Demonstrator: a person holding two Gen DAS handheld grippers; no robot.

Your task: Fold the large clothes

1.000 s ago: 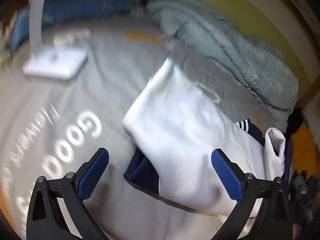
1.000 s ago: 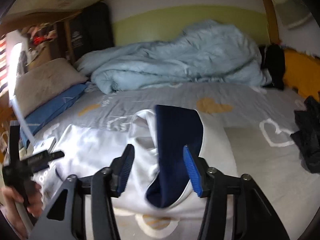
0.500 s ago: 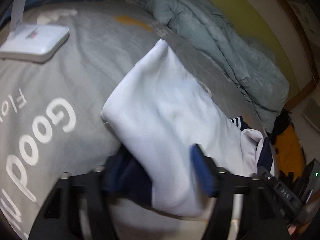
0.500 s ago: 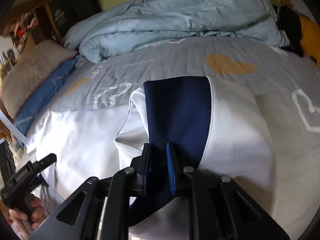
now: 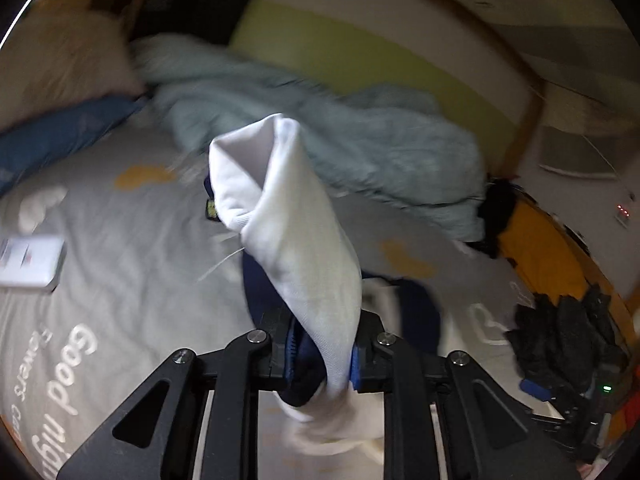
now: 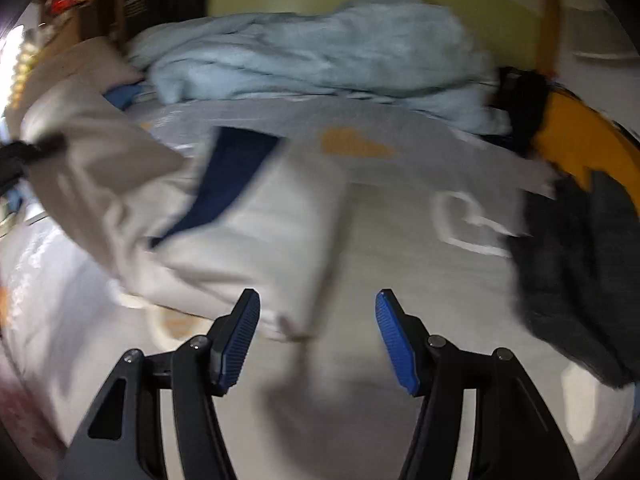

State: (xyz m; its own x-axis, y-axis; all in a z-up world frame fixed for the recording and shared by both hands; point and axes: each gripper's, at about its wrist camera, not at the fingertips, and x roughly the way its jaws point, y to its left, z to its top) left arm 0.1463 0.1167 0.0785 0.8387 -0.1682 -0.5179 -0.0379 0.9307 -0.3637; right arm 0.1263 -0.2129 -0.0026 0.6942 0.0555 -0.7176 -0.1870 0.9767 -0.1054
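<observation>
Your white and navy garment (image 5: 296,240) is lifted off the grey bedsheet (image 5: 120,280) at one end: a bunched fold of white cloth with navy lining rises from your left gripper (image 5: 322,354) and stands up in front of the camera. The two blue pads (image 5: 354,364) of that gripper are pressed close together with the cloth pinched between them, white layer on one side, navy on the other. In the right wrist view the rest of the garment (image 6: 240,224) lies spread on the sheet, a navy panel showing near its upper edge, and one side is drawn up toward the left of the frame.

Your right gripper (image 6: 316,336) hangs above the sheet with its fingers spread wide and nothing between them; the left pad (image 6: 238,340) is just over the garment's near edge, though blur hides whether it touches.

Behind lies a rumpled pale blue duvet (image 6: 320,52), a dark heap of clothes (image 6: 576,272) to the right, and a white box (image 5: 30,258) on the sheet.
</observation>
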